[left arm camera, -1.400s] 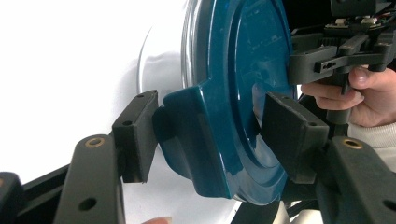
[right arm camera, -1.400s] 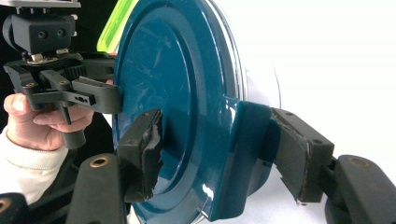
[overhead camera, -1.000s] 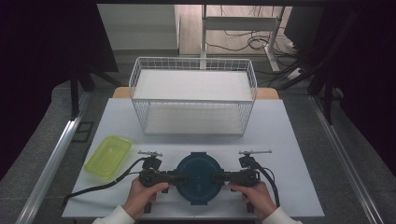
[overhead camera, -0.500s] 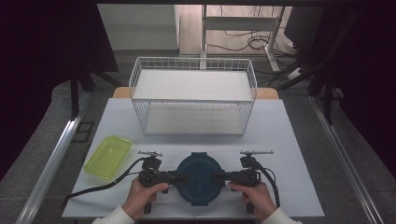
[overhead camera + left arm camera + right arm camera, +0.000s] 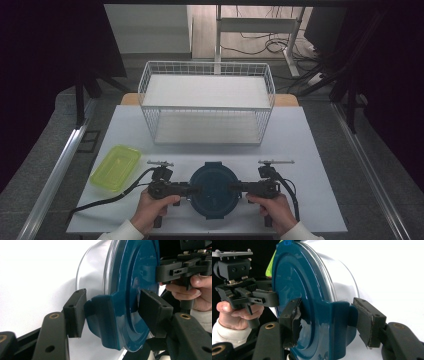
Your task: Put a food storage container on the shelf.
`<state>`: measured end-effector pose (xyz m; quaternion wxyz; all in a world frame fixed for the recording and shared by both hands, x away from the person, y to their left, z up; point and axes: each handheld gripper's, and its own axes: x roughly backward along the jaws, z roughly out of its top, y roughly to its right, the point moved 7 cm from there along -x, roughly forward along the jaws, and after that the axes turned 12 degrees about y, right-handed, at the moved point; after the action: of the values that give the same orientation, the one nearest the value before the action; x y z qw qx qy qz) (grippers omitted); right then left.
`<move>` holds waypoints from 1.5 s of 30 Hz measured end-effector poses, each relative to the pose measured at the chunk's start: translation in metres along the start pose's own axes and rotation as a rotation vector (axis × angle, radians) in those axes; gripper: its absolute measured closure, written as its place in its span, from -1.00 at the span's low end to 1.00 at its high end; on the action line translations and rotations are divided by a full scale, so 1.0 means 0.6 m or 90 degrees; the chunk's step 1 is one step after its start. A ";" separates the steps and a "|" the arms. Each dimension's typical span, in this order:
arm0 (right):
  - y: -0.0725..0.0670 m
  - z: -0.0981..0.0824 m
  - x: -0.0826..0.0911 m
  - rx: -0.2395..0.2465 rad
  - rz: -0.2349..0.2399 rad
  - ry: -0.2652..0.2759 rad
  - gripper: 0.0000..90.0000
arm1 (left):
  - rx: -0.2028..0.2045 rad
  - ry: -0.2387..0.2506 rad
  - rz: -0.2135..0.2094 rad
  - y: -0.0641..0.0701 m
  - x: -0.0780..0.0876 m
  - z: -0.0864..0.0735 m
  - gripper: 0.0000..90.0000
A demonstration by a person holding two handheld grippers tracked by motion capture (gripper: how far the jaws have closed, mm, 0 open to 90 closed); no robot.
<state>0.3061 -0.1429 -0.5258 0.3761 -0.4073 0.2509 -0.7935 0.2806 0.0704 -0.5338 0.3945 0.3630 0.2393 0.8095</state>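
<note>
- A round container with a dark blue lid (image 5: 215,189) is sitting near the front edge of the white worktop (image 5: 310,145), midway between the person's two hands.
- The left gripper (image 5: 110,312) is pinching the lid's latch tab (image 5: 102,317) on the container's left side, one jaw against the tab's outer face, the other on the lid top.
- The right gripper (image 5: 325,320) is pinching the opposite latch tab (image 5: 339,315) in the same way.
- The left hand (image 5: 152,210) and the right hand (image 5: 272,210) are resting at the worktop's front edge.
- A yellow-green tray (image 5: 116,167) is lying near the worktop's left edge, apart from the left gripper.
- A white wire basket (image 5: 207,102) is standing across the far half of the worktop, well apart from the container; bare worktop is lying open between them.
- The right side of the worktop is offering open room up to its edge.
</note>
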 end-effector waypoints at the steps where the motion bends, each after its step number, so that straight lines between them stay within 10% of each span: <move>1: 0.000 0.000 0.000 0.000 0.000 0.000 -0.08 | 0.000 0.000 0.000 0.000 0.000 0.000 -0.08; 15: -0.021 0.034 0.000 0.033 0.011 0.017 -0.08 | -0.011 0.023 -0.005 0.007 0.014 0.034 -0.05; 45: -0.126 0.218 0.034 0.125 0.046 0.108 -0.08 | -0.115 0.113 0.003 0.085 0.062 0.242 -0.05</move>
<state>0.3780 -0.1266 -0.3926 0.4199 -0.2910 0.2170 -0.8318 0.3539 0.0860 -0.3942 0.4007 0.2539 0.1985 0.8576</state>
